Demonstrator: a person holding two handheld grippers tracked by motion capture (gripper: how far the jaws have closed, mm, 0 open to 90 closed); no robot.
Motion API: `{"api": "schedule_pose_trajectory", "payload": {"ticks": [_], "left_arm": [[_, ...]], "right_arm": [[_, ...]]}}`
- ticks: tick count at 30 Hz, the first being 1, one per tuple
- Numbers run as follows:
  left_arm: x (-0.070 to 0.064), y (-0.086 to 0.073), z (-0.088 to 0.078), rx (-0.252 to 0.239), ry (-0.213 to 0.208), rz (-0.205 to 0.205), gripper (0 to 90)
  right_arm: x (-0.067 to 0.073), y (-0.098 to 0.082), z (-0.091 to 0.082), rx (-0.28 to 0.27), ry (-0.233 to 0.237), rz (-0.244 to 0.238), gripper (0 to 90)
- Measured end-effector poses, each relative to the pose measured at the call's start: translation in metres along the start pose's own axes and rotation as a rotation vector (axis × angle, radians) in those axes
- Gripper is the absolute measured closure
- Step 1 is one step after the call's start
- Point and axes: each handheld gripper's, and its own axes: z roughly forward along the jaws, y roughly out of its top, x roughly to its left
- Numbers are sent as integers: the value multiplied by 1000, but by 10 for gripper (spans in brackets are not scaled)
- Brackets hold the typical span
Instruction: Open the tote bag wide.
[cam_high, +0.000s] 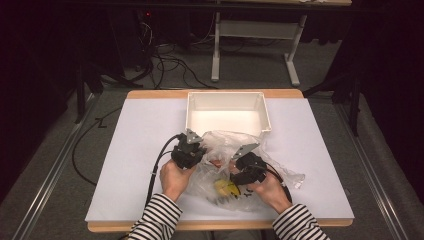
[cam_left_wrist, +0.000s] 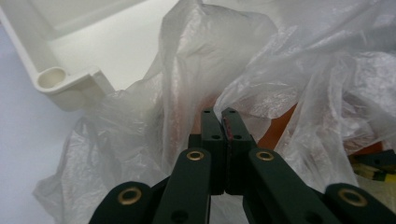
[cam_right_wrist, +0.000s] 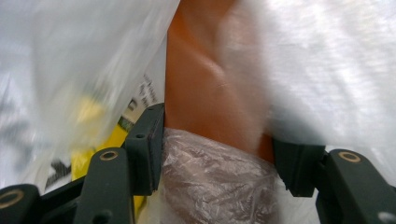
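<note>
A crumpled clear plastic bag (cam_high: 227, 145) lies on the white table in front of the person. My left gripper (cam_high: 201, 155) is at the bag's left edge, and its jaws (cam_left_wrist: 220, 116) are shut with a fold of the film (cam_left_wrist: 210, 56) pinched at their tips. My right gripper (cam_high: 233, 168) reaches in from the right. Its jaws (cam_right_wrist: 215, 140) stand wide with an orange thing (cam_right_wrist: 205, 84) and some film between them, close to both pads. A yellow printed packet (cam_high: 226, 188) (cam_right_wrist: 93, 121) lies in the bag below it.
A white plastic bin (cam_high: 192, 112) (cam_left_wrist: 60, 84) stands just behind the bag, open side up. The white sheet (cam_high: 135, 150) covers the wooden table. Both sleeves are black-and-white striped. Cables trail off the table's left side.
</note>
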Motion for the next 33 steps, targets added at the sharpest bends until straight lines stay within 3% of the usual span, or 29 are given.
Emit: {"api": "schedule_pose_trajectory", "payload": {"ticks": [4, 8, 12, 17, 21, 24, 28, 33], "left_arm": [[5, -3, -3, -2, 8, -9, 898], [8, -6, -5, 8, 20, -9, 899], [14, -8, -7, 18, 50, -5, 899], [28, -14, -12, 41, 117, -19, 899], [38, -27, -8, 64, 113, -63, 892], [33, -30, -12, 41, 93, -78, 745], [20, -27, -30, -20, 53, -102, 498], [2, -26, -54, -63, 2, -96, 319]], "right_arm": [[1, -4, -6, 22, 14, -78, 434], [-2, -10, -10, 31, 54, -118, 436], [-7, -19, -16, 31, 86, -129, 436], [-13, -31, -24, 26, 103, -160, 436], [-20, -38, -27, 18, 122, -142, 435], [-19, -37, -26, 12, 119, -138, 433], [-18, -34, -25, 18, 111, -144, 431], [-17, -32, -23, 12, 110, -139, 430]]}}
